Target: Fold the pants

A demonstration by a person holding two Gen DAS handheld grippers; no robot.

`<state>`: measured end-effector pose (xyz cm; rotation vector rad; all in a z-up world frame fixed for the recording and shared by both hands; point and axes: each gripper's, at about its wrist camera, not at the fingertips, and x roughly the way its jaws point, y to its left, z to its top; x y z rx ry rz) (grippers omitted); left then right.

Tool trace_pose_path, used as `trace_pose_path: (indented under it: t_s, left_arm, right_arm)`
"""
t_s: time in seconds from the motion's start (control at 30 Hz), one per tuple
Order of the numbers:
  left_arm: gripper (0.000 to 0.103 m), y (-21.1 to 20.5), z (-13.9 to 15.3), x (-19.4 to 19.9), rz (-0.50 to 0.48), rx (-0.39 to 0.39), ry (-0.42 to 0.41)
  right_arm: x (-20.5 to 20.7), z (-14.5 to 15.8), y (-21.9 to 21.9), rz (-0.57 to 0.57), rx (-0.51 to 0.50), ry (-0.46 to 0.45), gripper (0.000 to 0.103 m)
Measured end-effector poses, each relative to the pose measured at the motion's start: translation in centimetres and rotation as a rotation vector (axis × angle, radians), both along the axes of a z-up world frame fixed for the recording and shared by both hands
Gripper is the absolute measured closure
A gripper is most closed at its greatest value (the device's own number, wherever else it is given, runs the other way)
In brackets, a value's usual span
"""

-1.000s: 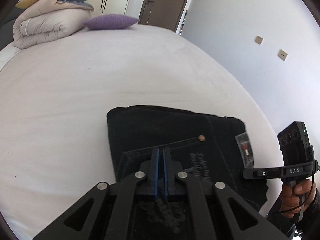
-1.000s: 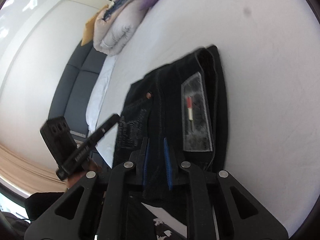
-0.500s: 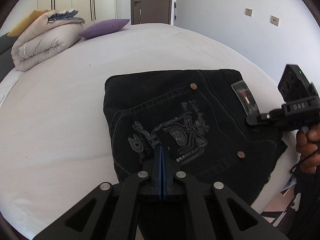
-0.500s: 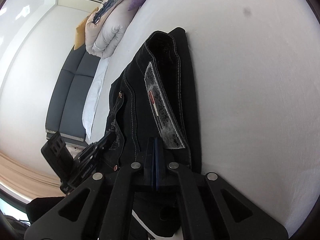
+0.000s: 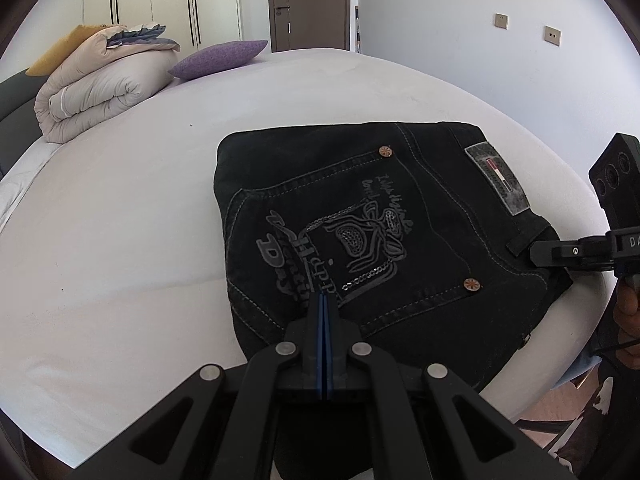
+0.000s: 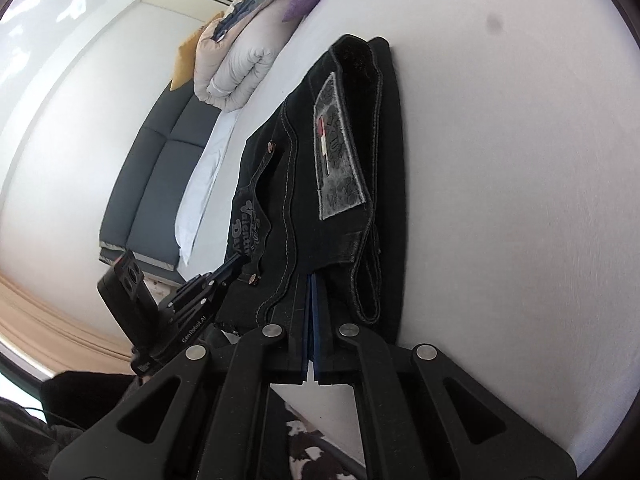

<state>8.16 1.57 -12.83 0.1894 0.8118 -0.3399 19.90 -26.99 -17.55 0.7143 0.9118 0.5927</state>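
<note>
near the bed's (image 5: 120, 220) front edge the folded black pants (image 5: 360, 220) lie flat, thick, limp denim best gripped at the stiffer waistband; left gripper (image 5: 322, 300) and right gripper (image 6: 313, 280) both have jaws pressed together, empty.

Bed (image 5: 120, 220) bare around pants (image 5: 360, 220); duvet (image 5: 96, 92) far.

You are working in a home bedroom: a wide bed (image 5: 160, 200) under a white sheet, a rolled duvet (image 5: 96, 88) and purple pillow (image 5: 220, 58) at its head, white wardrobe doors (image 5: 168, 4), a brown door (image 5: 310, 4) beyond.
</note>
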Motion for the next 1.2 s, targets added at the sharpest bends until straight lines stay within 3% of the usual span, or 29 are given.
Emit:
trace_pose_path:
  t_s: [0.27,0.33,0.37,0.4,0.43,0.5,0.57,0.67,0.77,0.87,1.07,1.13,1.17,1.2]
  left_arm:
    - [0.099,0.5,1.3,0.2,0.026,-0.046,-0.014]
    - [0.072,1.0,2.5,-0.6,0.021,-0.079,-0.033]
    - [0.041,1.4,3.2,-1.0,0.024,-0.093,-0.050]
    - [0.025,1.9,3.8,-1.3,0.039,-0.100,-0.069]
    - [0.024,2.6,4.4,-1.4,0.057,-0.121,-0.088]
    - [0.024,4.0,5.1,-0.7,0.081,-0.170,-0.074]
    - [0.024,5.5,5.2,0.6,0.117,-0.210,-0.052]
    - [0.028,6.6,4.8,2.8,0.128,-0.265,0.014]
    - [0.028,6.8,3.6,5.4,0.120,-0.292,0.097]
    - [0.028,6.8,1.8,7.9,0.133,-0.328,0.198]
    - [0.028,5.0,0.3,10.1,0.102,-0.339,0.290]
    - [0.038,4.3,0.2,10.5,0.090,-0.332,0.302]
    - [0.051,4.0,0.2,10.7,0.078,-0.345,0.312]
    - [0.053,3.7,0.1,10.8,0.078,-0.354,0.323]
  right_arm:
    - [-1.2,2.0,0.0,0.000,-0.042,-0.041,0.101]
    - [-1.5,3.9,-0.4,-0.006,-0.068,-0.085,0.094]
    - [-1.7,4.8,-0.8,-0.010,-0.075,-0.110,0.089]
    - [-1.7,5.5,-1.2,-0.020,-0.075,-0.127,0.075]
    - [-1.8,6.0,-1.6,-0.036,-0.066,-0.135,0.048]
    - [-1.7,6.8,-3.1,-0.103,-0.033,-0.157,0.027]
    - [-1.1,6.9,-4.4,-0.140,-0.013,-0.147,0.027]
    - [1.0,5.1,-6.2,-0.176,0.029,-0.017,0.028]
    - [2.7,3.7,-6.7,-0.161,0.032,0.054,0.029]
    - [4.2,2.1,-6.5,-0.164,0.006,0.136,0.038]
    - [6.9,1.5,-4.8,-0.121,-0.008,0.193,0.041]
    - [7.8,1.3,-3.8,-0.100,-0.033,0.209,0.048]
    - [8.0,1.1,-3.2,-0.097,-0.042,0.216,0.049]
    - [8.4,1.0,-2.8,-0.095,-0.049,0.220,0.056]
